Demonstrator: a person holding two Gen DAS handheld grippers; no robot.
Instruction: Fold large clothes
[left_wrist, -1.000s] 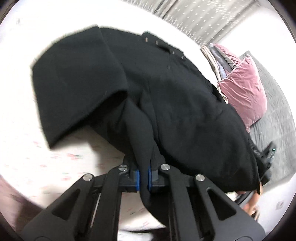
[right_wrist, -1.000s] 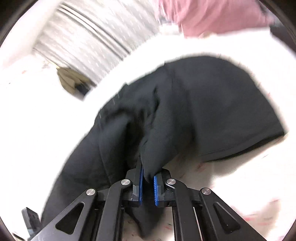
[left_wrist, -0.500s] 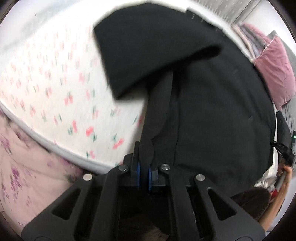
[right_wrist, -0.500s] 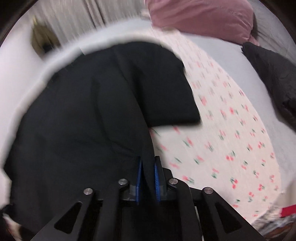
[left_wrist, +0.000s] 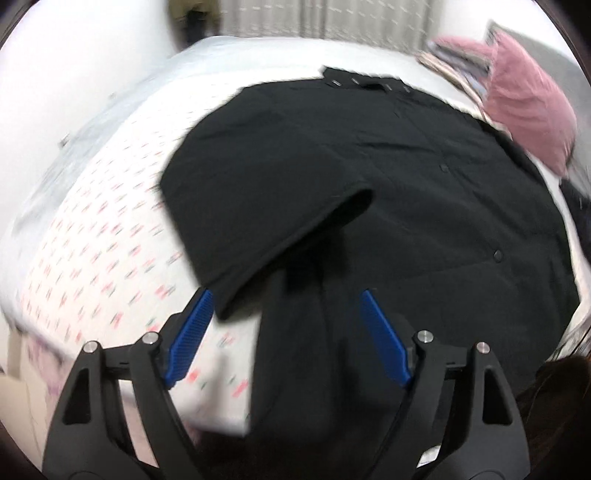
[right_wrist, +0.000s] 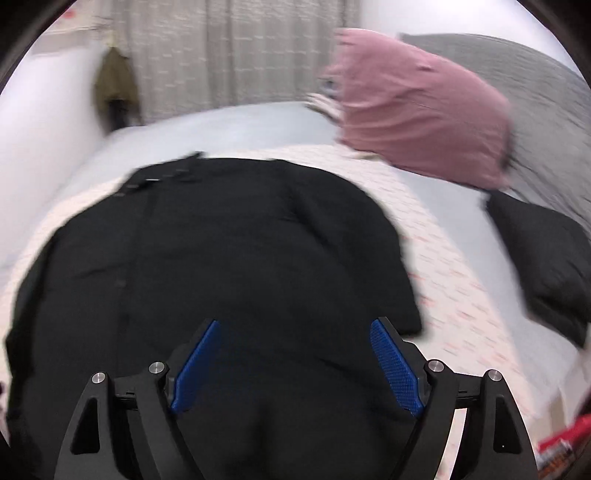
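Note:
A large black shirt (left_wrist: 424, 192) lies spread on the bed, collar at the far end, hem hanging over the near edge. Its left sleeve (left_wrist: 266, 199) is folded over the body. My left gripper (left_wrist: 284, 306) is open and empty, its blue pads (left_wrist: 190, 336) wide apart above the hanging hem. In the right wrist view the same shirt (right_wrist: 229, 258) fills the middle. My right gripper (right_wrist: 295, 336) is open and empty above the shirt's near part.
The bed has a white sheet with small red prints (left_wrist: 99, 251). A pink pillow (right_wrist: 421, 110) and a grey quilt (right_wrist: 546, 96) lie at the head end. A dark garment (right_wrist: 546, 266) lies at the right. Curtains (right_wrist: 236, 55) hang behind.
Both grippers were shut on the shirt's cloth and have opened and let go. The shirt now lies flatter on the bed, and both views have swung toward the head of the bed.

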